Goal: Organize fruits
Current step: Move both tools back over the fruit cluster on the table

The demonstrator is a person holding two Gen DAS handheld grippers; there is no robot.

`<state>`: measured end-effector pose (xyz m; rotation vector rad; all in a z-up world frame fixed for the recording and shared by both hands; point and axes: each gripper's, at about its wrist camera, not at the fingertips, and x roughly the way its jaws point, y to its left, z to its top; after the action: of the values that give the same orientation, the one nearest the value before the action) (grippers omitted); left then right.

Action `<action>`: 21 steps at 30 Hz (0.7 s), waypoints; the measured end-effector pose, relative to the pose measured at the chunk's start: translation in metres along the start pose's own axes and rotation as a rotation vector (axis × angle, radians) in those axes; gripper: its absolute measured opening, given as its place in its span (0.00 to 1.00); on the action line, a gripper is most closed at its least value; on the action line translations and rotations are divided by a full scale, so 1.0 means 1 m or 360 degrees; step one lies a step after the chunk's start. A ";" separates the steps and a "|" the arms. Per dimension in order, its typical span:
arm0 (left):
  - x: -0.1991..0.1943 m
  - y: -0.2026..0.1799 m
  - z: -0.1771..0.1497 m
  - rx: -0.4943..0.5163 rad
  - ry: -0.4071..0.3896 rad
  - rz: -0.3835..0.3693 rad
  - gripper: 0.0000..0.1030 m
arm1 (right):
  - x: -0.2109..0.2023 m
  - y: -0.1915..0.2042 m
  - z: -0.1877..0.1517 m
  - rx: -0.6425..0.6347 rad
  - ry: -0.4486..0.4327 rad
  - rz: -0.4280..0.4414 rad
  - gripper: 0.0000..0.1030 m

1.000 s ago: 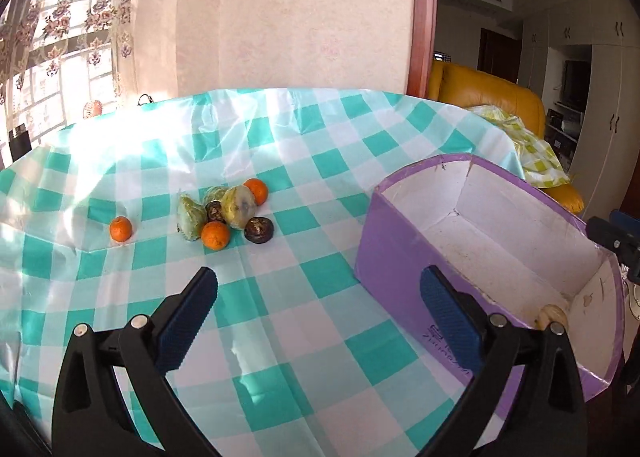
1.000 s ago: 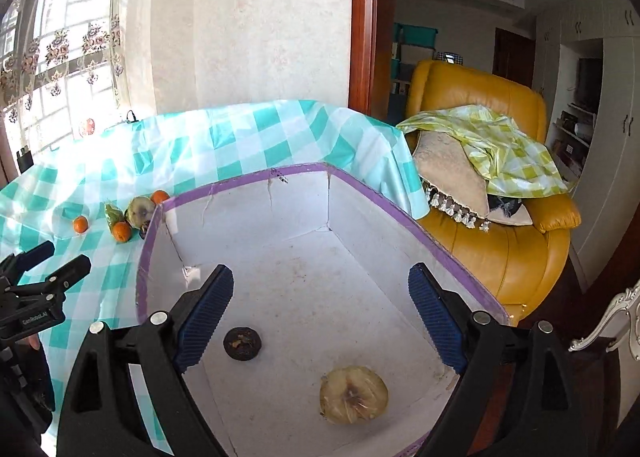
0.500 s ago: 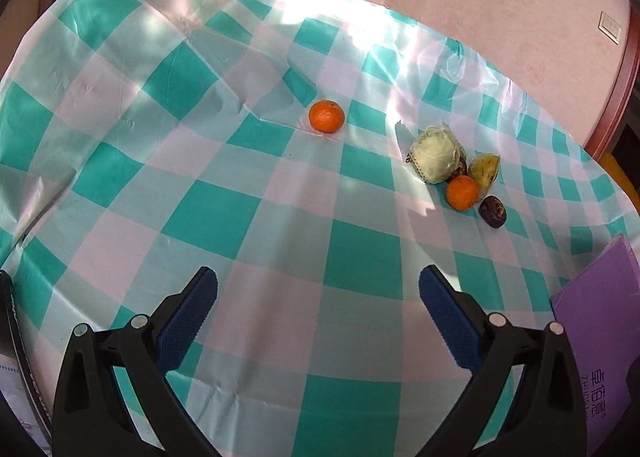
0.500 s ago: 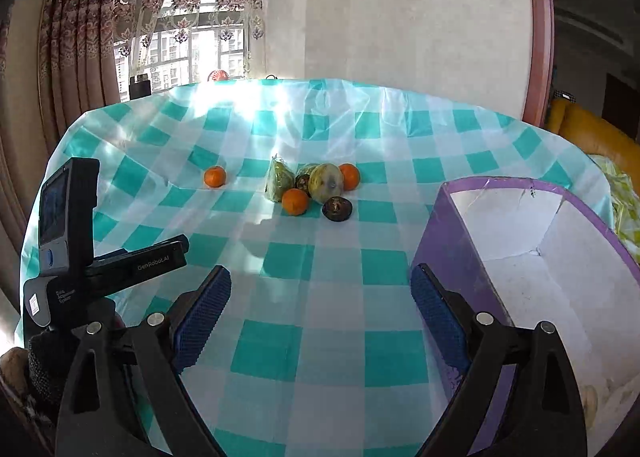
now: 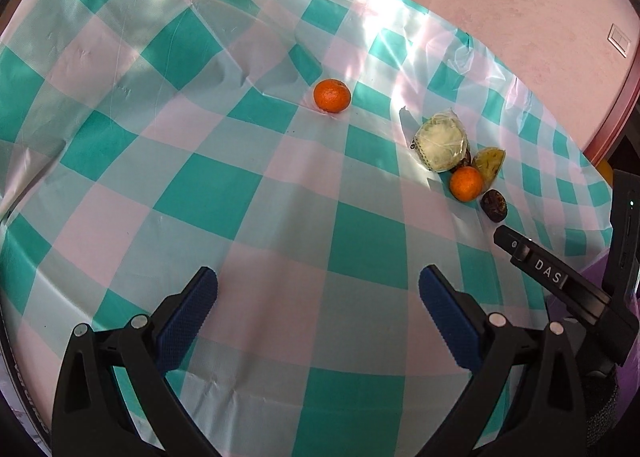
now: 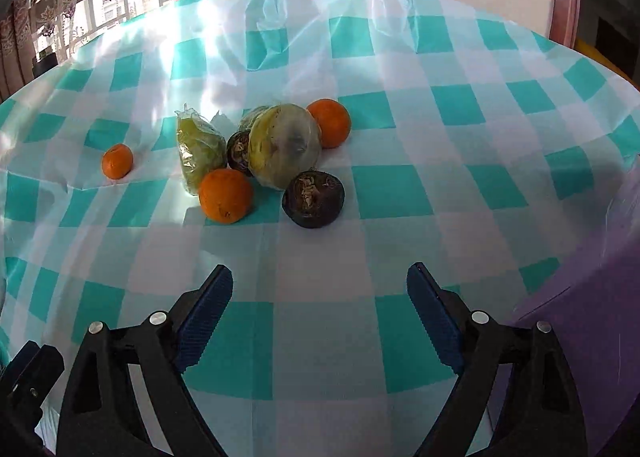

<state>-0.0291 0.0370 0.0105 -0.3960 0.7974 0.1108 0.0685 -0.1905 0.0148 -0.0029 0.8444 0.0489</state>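
1. Right gripper (image 6: 320,293) is hovering spread and empty; dark fruit (image 6: 313,199) is lying just ahead, mid-tabletop.
2. Left gripper (image 5: 318,293) is waiting spread, empty.
3. Advice: straddle the fruit squarely; avoid nudging the orange (image 6: 226,195) beside it.

A: Where does the light come from?

B: From the window (image 6: 80,13) at the upper left of the right wrist view. Daylight pours in and washes the checked tablecloth (image 6: 400,69) pale there.

A: Any glare?

B: Yes, white streaks across the glossy cloth in the upper middle of both views; the squares lose colour under it.

A: Shadows?

B: Soft ones beside the lone orange (image 5: 332,95) and under the fruit cluster.

A: Sharpness?

B: The centre is crisp. The purple box (image 6: 592,297) at the right edge smears with motion blur.

A: Distortion?

B: Strong fisheye: checks bow outward, and the corners go black.
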 end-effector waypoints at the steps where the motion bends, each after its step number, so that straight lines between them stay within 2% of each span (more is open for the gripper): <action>1: 0.000 0.000 0.000 0.0001 0.0001 -0.0001 0.98 | 0.006 0.000 0.007 0.0002 0.0007 -0.0009 0.82; 7: 0.000 -0.002 0.000 0.0008 0.0005 -0.0006 0.98 | 0.039 -0.014 0.031 0.0117 0.0102 -0.0006 0.72; 11: 0.000 -0.003 0.000 0.0017 0.0008 -0.0003 0.98 | 0.044 -0.010 0.036 0.0079 0.0115 0.0003 0.69; 14: 0.002 -0.005 -0.001 0.0036 0.0014 0.0009 0.98 | 0.046 -0.002 0.037 0.0015 0.0107 -0.0032 0.56; 16: 0.003 -0.007 -0.001 0.0053 0.0020 0.0022 0.98 | 0.043 0.002 0.036 -0.0018 0.0083 -0.0051 0.40; 18: 0.003 -0.009 -0.002 0.0067 0.0025 0.0036 0.98 | 0.041 0.000 0.034 0.0009 0.0072 -0.0073 0.40; 21: 0.004 -0.011 -0.002 0.0086 0.0032 0.0050 0.98 | 0.039 -0.022 0.033 0.0180 0.0053 0.0065 0.40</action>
<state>-0.0248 0.0258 0.0092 -0.3341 0.8252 0.1141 0.1199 -0.2101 0.0067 0.1204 0.8799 0.0395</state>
